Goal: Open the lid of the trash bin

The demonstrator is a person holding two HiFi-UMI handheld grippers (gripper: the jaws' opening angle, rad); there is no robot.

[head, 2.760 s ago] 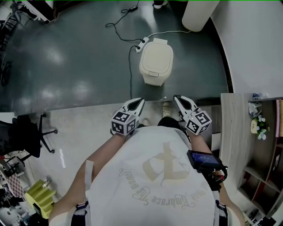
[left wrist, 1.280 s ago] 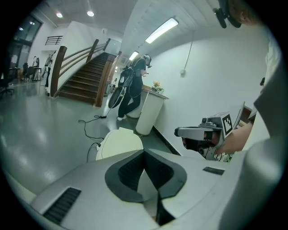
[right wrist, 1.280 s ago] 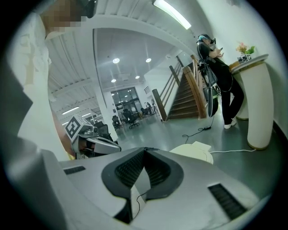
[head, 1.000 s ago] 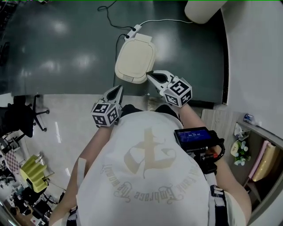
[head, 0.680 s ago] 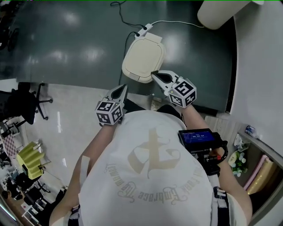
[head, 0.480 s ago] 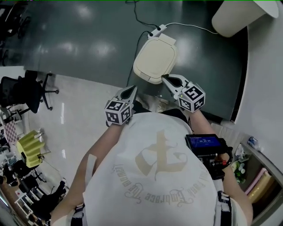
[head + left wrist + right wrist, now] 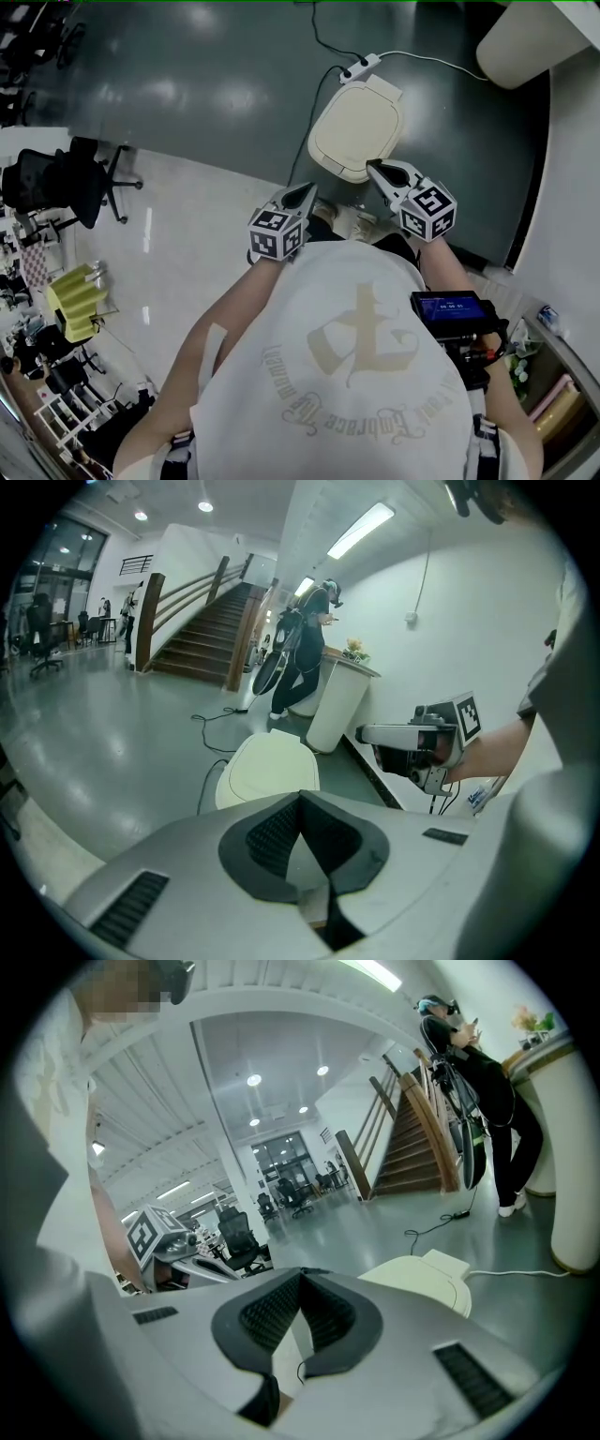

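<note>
having closed in on the trash bin compared with 2.8 s ago, now standing on the dark floor right ahead, lid lying shut. holding right gripper at the lid's near edge, left gripper just beside, both with jaws pressed together, empty. nearing the lifting step.

White tee, grey tools

The person wears a white T-shirt with a pale gold emblem and an arc of lettering on the back (too warped to read). A black device with a lit blue screen is strapped at the right forearm. The left hand-held gripper and right hand-held gripper are pale grey shells tapering to points, with ribbed black pads. Each carries a cube of black-and-white markers.
</note>
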